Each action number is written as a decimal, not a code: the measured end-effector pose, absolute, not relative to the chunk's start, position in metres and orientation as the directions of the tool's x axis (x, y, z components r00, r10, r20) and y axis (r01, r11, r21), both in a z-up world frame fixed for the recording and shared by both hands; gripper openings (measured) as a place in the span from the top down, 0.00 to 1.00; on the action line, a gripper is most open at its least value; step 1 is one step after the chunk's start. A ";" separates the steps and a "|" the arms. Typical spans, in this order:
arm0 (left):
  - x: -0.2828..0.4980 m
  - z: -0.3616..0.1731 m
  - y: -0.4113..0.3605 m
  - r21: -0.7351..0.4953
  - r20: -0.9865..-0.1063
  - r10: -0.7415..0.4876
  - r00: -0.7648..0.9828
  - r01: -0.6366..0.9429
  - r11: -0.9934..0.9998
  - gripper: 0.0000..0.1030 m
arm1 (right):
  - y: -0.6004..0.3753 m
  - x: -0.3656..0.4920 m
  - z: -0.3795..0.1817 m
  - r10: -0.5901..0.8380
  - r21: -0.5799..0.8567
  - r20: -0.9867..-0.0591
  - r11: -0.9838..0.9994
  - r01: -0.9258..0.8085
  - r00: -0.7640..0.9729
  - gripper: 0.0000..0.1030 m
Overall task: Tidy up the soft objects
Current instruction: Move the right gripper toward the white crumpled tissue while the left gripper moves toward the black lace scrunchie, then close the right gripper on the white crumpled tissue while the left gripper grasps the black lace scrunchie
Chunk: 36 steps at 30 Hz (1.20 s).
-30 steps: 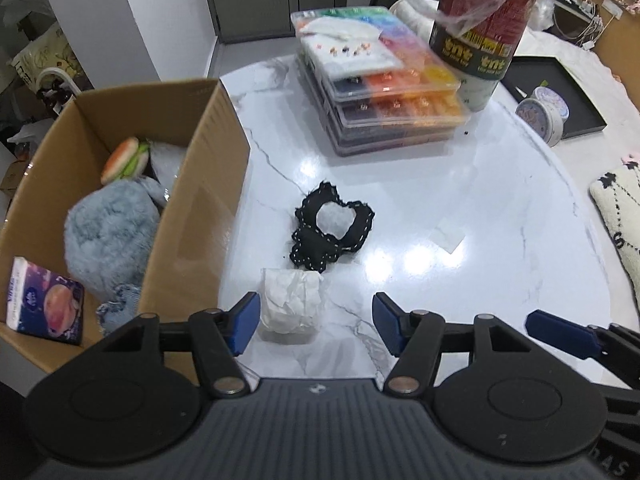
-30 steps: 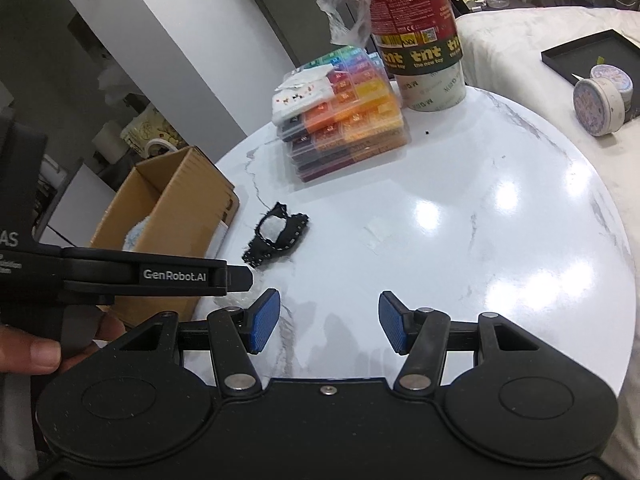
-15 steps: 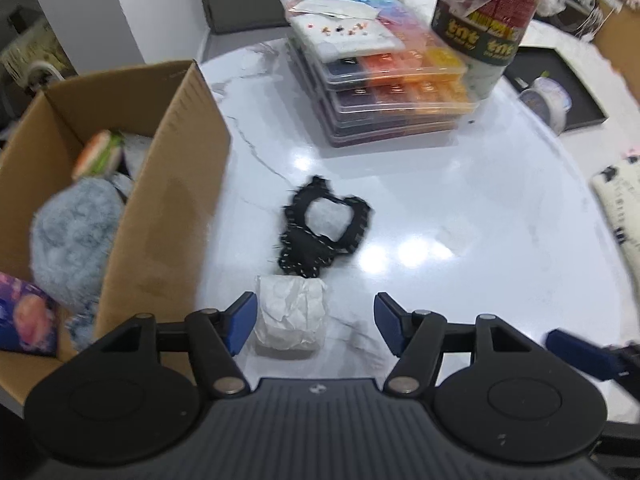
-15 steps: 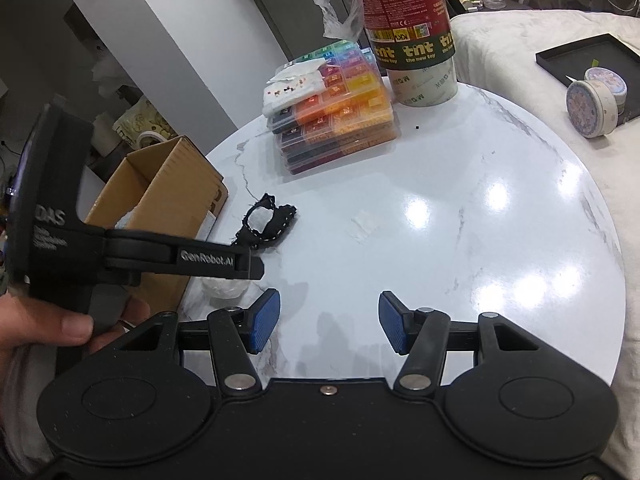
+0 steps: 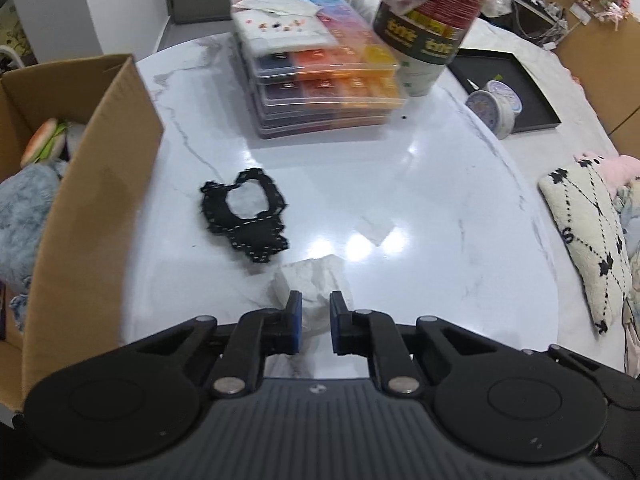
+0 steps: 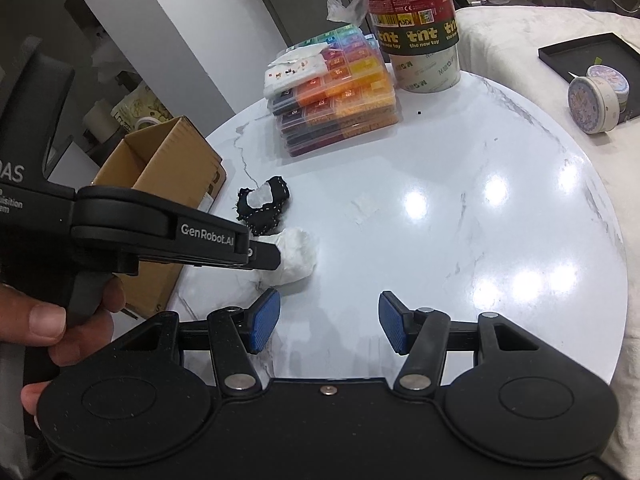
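Left wrist view: left claw point(image 5: 312, 312) clenched on crumpled white tissue wad point(image 5: 316, 280) on marble counter point(image 5: 440, 208) — cardboard box point(image 5: 100, 200) close at left; right claw point(image 6: 326, 322) released, empty — farther off.

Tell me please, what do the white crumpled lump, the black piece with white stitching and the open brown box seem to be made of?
White crumpled lump: probably tissue or thin soft paper, matte, with creased folds; the left gripper pinches it.
Black piece with white stitching: seemingly fabric, matte, limp and flat, with a frilly edge.
Open brown box: corrugated cardboard, dull brown, stiff upright flaps.
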<state>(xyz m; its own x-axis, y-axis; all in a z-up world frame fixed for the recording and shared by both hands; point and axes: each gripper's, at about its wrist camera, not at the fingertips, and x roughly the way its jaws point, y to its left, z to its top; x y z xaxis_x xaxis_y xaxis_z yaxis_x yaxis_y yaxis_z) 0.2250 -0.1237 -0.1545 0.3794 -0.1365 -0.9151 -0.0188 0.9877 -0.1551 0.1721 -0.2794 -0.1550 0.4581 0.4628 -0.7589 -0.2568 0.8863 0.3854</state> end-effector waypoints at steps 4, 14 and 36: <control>0.225 -0.159 -0.132 -0.193 -0.911 -0.182 0.370 0.007 0.981 0.90 | -0.279 0.173 -0.156 0.461 0.382 -0.762 0.887 -0.259 0.454 0.46; 0.229 -0.133 -0.122 -0.092 -0.884 -0.094 0.458 0.027 0.995 0.77 | -0.272 0.173 -0.158 0.464 0.369 -0.756 0.884 -0.286 0.461 0.46; 0.276 -0.161 -0.101 -0.013 -0.913 -0.003 0.408 -0.021 1.000 0.34 | -0.234 0.198 -0.170 0.438 0.306 -0.727 0.896 -0.323 0.528 0.27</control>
